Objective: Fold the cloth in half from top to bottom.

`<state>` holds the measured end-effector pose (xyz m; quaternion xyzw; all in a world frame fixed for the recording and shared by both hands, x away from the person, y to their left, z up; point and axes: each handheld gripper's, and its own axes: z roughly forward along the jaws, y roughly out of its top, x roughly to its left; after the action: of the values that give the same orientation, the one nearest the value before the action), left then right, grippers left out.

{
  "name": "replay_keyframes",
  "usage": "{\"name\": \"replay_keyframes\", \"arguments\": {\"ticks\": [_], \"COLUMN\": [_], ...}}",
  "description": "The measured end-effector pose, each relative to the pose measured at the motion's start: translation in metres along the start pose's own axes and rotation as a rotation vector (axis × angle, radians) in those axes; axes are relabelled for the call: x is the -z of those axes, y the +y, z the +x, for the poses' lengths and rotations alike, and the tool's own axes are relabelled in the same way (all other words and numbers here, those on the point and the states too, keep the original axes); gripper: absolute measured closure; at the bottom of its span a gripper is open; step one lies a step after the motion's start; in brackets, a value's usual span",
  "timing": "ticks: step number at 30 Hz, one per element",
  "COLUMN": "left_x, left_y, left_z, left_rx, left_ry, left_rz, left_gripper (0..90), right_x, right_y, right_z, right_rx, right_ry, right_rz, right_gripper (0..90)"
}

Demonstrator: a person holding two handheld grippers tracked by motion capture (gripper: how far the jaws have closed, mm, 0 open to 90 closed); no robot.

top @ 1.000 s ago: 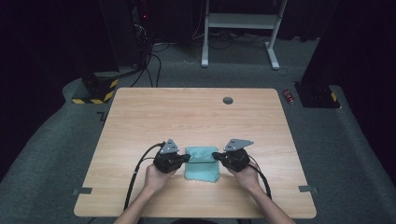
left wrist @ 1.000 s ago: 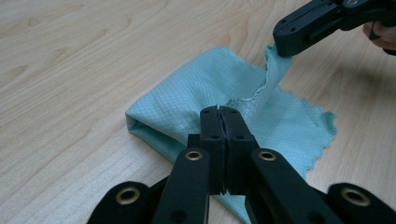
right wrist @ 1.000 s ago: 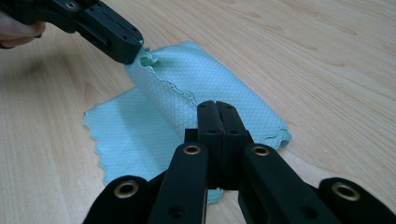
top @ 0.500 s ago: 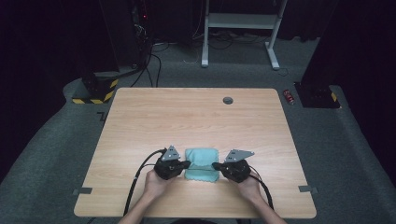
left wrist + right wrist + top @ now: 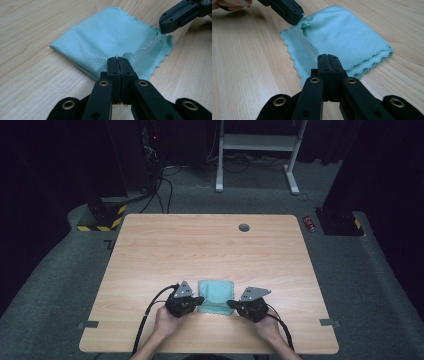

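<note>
A folded teal cloth [image 5: 216,294] lies on the wooden table [image 5: 210,250] near its front edge. My left gripper [image 5: 200,300] is at the cloth's near left corner and my right gripper [image 5: 231,303] at its near right corner. In the left gripper view, the left gripper [image 5: 118,59] is shut with its tips on the edge of the cloth's [image 5: 110,37] top layer. The right gripper [image 5: 163,28] pinches the other corner there. In the right gripper view, the right gripper [image 5: 328,57] is shut on the scalloped edge of the cloth [image 5: 347,35], and the left gripper [image 5: 297,18] holds the puckered far corner.
A round cable hole [image 5: 244,227] sits near the table's far edge. Cables trail from both grippers toward the front edge. Tape marks [image 5: 327,322] lie on the carpet at both sides. A red can [image 5: 310,223] and a striped block [image 5: 102,217] are on the floor beyond.
Both grippers have drawn back toward the person, the right one farther, from the cloth's sides to its near corners. The cloth has stayed in place.
</note>
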<state>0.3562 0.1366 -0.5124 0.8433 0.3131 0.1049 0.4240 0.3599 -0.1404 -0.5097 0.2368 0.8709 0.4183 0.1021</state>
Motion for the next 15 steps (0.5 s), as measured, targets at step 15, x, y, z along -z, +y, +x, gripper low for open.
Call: {"name": "replay_keyframes", "arguments": {"ticks": [15], "left_x": [-0.0002], "left_y": [-0.0070], "left_z": [-0.0060], "left_rx": [-0.013], "left_ry": [-0.019], "left_rz": [0.042], "left_gripper": [82.0], "right_x": [-0.0011], "right_y": [-0.0094], "right_z": [0.0032], "right_rx": [-0.009], "right_ry": [0.016], "right_rz": [0.025], "right_gripper": [88.7]}}
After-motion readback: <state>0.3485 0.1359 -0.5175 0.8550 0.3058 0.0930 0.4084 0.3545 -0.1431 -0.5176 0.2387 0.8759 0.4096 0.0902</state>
